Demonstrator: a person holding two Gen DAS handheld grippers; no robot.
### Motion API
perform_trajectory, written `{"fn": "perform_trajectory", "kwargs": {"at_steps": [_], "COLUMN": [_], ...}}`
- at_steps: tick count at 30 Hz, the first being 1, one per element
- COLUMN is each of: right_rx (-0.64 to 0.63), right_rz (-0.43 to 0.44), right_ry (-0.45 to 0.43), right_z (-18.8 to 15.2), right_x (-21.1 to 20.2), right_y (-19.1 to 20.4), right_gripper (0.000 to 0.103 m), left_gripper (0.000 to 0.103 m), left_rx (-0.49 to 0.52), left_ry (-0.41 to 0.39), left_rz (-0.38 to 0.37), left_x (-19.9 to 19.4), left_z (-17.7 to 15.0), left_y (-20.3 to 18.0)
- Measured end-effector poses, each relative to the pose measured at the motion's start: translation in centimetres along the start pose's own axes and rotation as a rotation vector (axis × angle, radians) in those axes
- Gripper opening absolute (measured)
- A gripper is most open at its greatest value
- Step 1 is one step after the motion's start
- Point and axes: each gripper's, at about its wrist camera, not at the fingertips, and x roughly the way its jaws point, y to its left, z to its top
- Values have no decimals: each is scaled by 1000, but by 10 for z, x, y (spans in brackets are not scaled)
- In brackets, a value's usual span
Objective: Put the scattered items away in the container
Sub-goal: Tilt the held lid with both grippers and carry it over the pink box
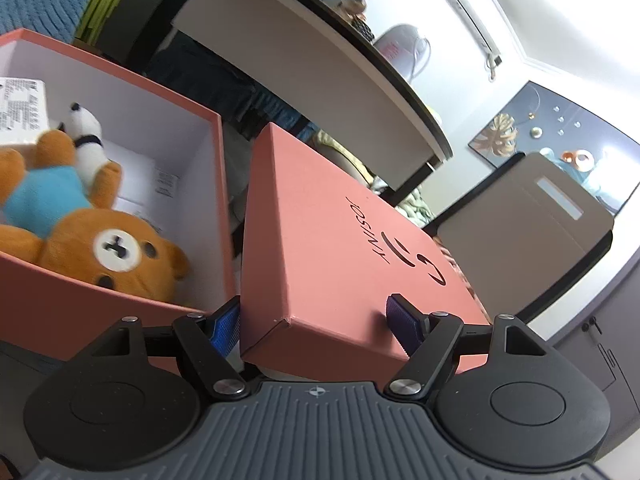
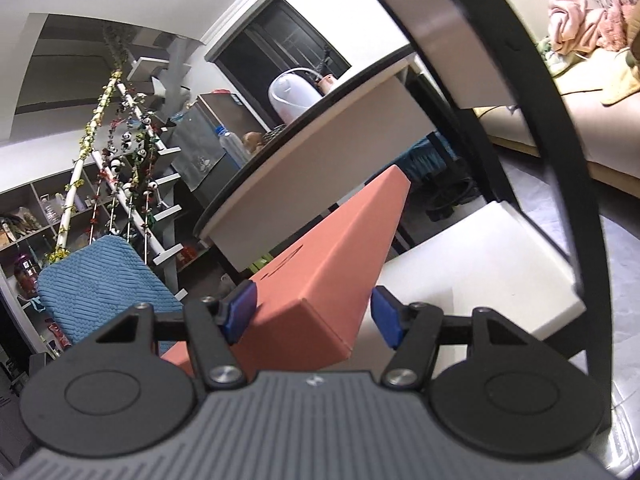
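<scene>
Fingers [image 1: 402, 322] of both grippers clamp lid [image 1: 340, 236] beside toy-filled box [image 1: 120, 312].

Matt cardboard lid [image 1: 340, 248], plush fabric bear [image 1: 80, 232], ribbed blue cloth [image 2: 104, 284].

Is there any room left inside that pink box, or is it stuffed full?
Bare room shows in the box at its far corner, between the white inner walls and the plush bear. The bear, a small white plush and a white carton crowd the rest. The lid sits between both tools, beside the box.
</scene>
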Motion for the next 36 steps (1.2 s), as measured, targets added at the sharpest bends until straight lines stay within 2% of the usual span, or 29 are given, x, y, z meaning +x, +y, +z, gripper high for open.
{"fn": "perform_trajectory", "kwargs": {"at_steps": [6,17,27,32,36], "right_rx": [-5,-5,-22,-34,-15], "right_rz": [41,127,179,189,195], "right_ry": [30,105,173,224,234], "right_z": [-7,-31,-63,-85,-95], "right_x": [28,106,170,192,203], "right_y": [19,65,98,108,109], "right_gripper": [63,63,64,64,65], "left_gripper": [79,79,79,79,79], "left_rx": [-15,-65,-144,-152,-142], "left_ry": [-49,-142,-147,-151,-165], "left_rz": [31,125,200,246,248], "left_x": [-26,-76,-107,-113,-113], "left_z": [12,39,55,62,62], "left_y": [17,68,117,137,141]}}
